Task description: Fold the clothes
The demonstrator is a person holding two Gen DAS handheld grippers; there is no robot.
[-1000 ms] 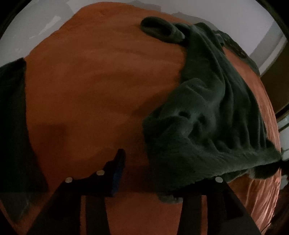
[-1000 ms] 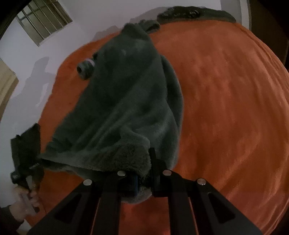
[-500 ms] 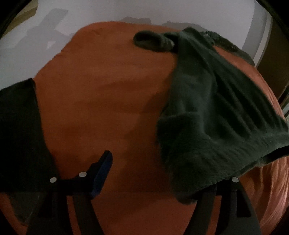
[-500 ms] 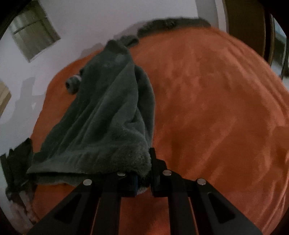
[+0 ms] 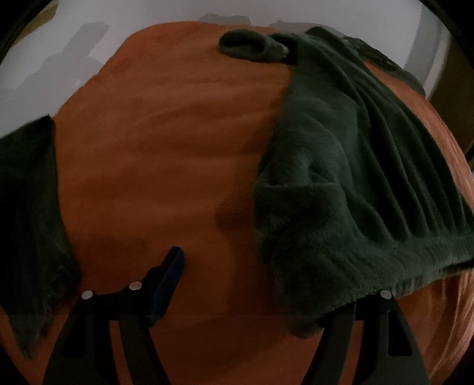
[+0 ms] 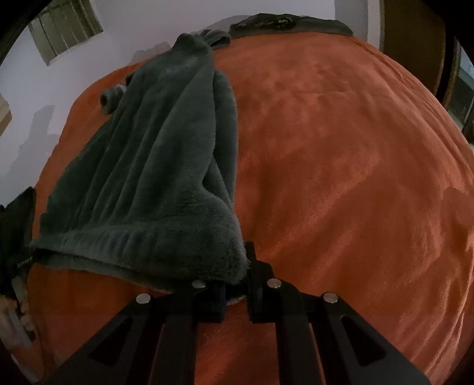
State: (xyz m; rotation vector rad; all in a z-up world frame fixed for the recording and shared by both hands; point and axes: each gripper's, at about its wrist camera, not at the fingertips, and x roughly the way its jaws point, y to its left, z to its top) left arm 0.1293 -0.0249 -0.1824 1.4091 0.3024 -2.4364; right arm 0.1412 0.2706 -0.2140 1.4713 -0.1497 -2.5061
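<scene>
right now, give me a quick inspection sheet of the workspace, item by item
surface: orange blanket, bare to the right in the right wrist view
job's things: dark green fleece garment, one hem edge lifted
clutter: another dark cloth at the left edge; dark items at the far edge
grippers: right gripper shut on the hem; left gripper open, jaws just opened, hem draped over its right finger
cables: nothing seen
surroundings: white wall, window
</scene>
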